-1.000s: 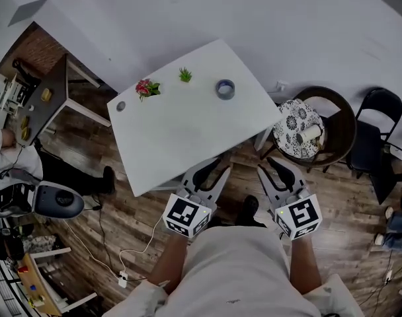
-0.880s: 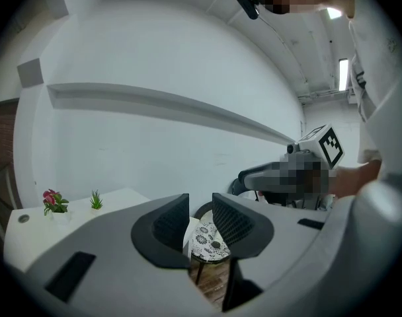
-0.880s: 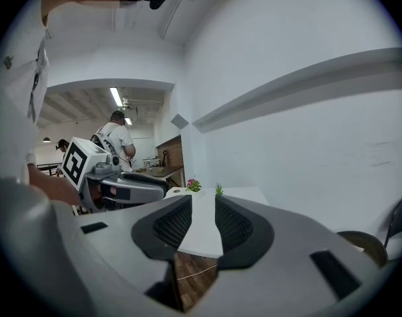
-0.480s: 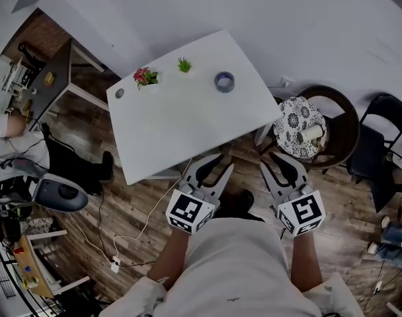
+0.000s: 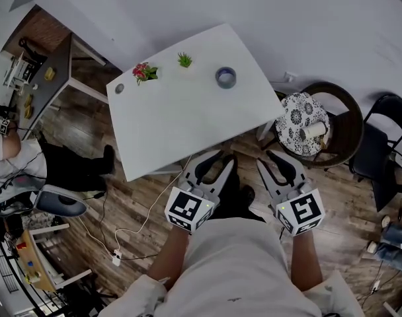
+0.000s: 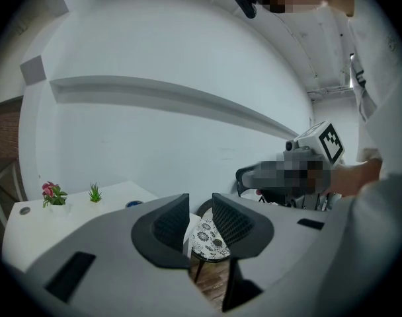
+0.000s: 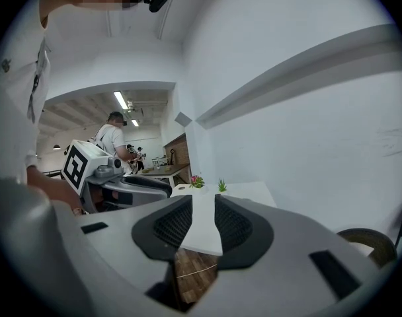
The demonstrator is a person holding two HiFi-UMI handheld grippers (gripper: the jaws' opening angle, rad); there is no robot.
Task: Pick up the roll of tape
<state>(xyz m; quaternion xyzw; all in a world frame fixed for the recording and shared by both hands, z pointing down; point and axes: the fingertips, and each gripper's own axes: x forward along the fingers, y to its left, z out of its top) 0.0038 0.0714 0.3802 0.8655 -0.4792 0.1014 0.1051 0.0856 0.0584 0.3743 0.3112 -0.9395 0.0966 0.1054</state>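
head view, desk: white desk (image 5: 181,124) stands on a wooden floor (image 5: 138,207), ahead of the person.
head view, tape: blue-grey roll of tape (image 5: 225,77) lies flat near the desk's far right side, touching nothing.
head view, plants: small green plant (image 5: 184,60) is left of the tape, and a pink-flowered plant (image 5: 143,71) is further left.
head view, claws: left claw (image 5: 217,164) and right claw (image 5: 275,164) are side by side by the desk's near edge, well apart from the tape. Both are spread, with nothing pinched.
head view, off the desk: round side table (image 5: 295,114) with a patterned top stands at the desk's right corner.
left gripper view, claw: jaws stand apart with nothing between them. The patterned side table top and some floor show through the gap.
left gripper view, tape: a blue sliver on the desk, just left of the left jaw and far off. Both plants stand further left.
left gripper view, right side: the right claw's marker cube is in sight.
right gripper view, claw: jaws stand apart and hold nothing. The desk's near corner and the floor show through the gap.
right gripper view, beyond: both plants are on the far part of the desk. The left claw is at left.
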